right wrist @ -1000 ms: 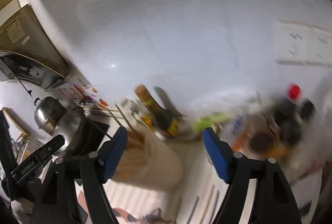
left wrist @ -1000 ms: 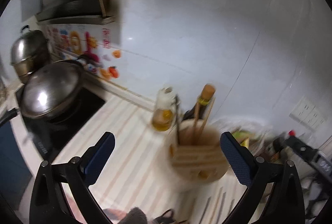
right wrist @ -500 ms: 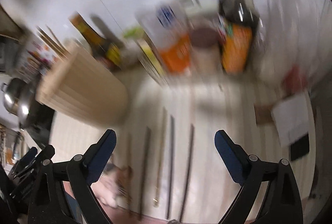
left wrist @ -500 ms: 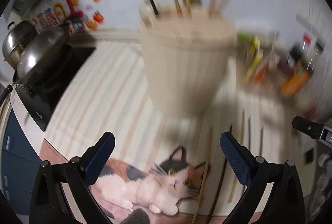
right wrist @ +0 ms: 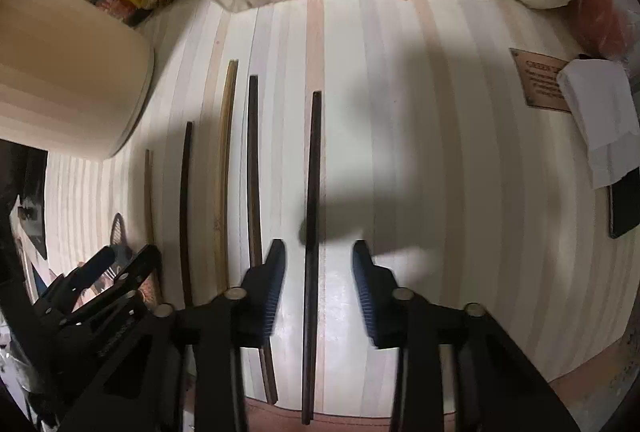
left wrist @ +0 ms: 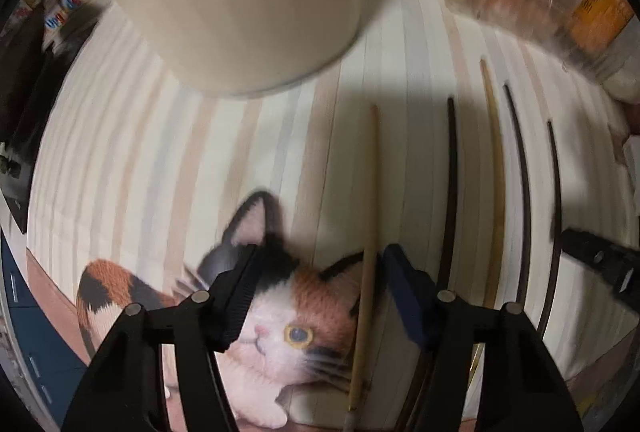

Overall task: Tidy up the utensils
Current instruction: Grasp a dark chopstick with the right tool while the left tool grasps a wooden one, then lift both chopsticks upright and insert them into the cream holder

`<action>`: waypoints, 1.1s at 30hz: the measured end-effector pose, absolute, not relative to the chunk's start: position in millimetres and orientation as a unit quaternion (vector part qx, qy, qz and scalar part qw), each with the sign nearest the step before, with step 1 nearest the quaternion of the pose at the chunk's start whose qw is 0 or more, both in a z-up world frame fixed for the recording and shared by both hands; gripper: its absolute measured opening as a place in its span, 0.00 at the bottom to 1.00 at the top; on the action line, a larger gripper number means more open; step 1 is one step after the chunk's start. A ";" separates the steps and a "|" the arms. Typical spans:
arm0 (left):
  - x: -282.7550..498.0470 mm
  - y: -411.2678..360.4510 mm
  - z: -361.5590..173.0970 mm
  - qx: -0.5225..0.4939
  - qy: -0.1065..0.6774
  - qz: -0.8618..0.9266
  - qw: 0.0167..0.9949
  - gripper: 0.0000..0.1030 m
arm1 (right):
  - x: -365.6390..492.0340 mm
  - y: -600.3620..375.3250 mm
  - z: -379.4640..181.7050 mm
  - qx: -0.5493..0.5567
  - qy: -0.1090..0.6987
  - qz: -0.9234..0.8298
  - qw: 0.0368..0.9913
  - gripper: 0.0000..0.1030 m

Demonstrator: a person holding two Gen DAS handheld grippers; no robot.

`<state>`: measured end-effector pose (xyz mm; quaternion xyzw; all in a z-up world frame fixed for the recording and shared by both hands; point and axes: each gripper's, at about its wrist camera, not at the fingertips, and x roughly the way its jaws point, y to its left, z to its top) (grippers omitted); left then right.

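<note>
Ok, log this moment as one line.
left tongs: open, straddling light chopstick | right tongs: open, straddling dark chopstick | holder: upright

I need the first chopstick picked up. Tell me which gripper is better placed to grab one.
Right, though only narrowly. The right gripper is open with the dark chopstick centred between its fingers. The left gripper is open too, but its light chopstick lies close against one finger, off-centre.

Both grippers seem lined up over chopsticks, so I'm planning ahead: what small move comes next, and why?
Probably close the right gripper on the dark chopstick: it lies between the open pads, untouched. The left gripper likewise straddles a light chopstick.
</note>
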<state>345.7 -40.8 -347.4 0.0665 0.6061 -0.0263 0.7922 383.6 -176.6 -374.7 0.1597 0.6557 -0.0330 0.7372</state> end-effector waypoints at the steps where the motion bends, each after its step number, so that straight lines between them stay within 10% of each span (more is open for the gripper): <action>1: 346.2 -42.9 -347.7 0.069 0.607 -0.029 0.791 0.54 | 384.4 -175.1 -377.1 0.157 0.658 -0.033 0.736 0.25; 8: 340.1 -57.7 -344.9 0.069 0.606 -0.042 0.792 0.05 | 389.5 -152.7 -380.6 0.080 0.666 -0.042 0.740 0.11; 33: 272.6 -5.0 -349.0 0.031 0.638 0.000 0.769 0.05 | 349.0 -163.6 -387.0 0.001 0.717 -0.012 0.697 0.06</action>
